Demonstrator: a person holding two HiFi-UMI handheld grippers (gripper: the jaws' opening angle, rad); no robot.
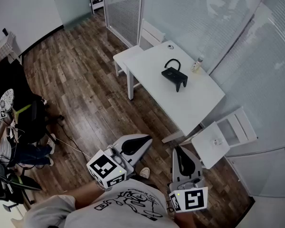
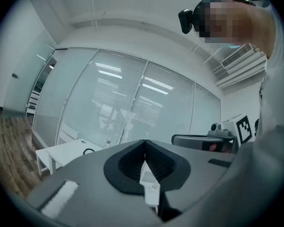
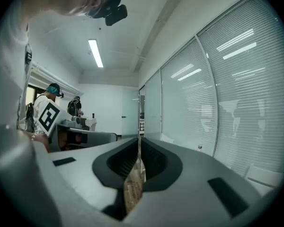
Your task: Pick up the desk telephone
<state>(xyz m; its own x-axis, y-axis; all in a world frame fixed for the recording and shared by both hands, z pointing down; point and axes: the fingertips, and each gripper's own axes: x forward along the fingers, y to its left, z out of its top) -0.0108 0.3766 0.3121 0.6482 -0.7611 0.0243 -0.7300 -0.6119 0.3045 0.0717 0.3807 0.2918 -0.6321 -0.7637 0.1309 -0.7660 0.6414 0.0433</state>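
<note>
The black desk telephone [image 1: 174, 75], with its coiled cord looped behind it, stands on the white table [image 1: 190, 101] far ahead of me. Both grippers are held close to my body, well short of the table. My left gripper [image 1: 148, 137] is shut with nothing in it and points toward the table. My right gripper [image 1: 177, 149] is also shut and empty. In the left gripper view the jaws [image 2: 145, 144] meet tip to tip; the table [image 2: 66, 152] and the phone's cord [image 2: 88, 151] appear small at the left. In the right gripper view the jaws [image 3: 139, 141] are pressed together.
A small bottle [image 1: 196, 65] and a small round object [image 1: 170, 46] lie on the table. One white chair [image 1: 150, 34] stands behind it, another [image 1: 219, 137] at its near right corner. Glass partitions with blinds [image 1: 213, 18] line the right. Seated people and dark chairs [image 1: 19, 122] are at the left.
</note>
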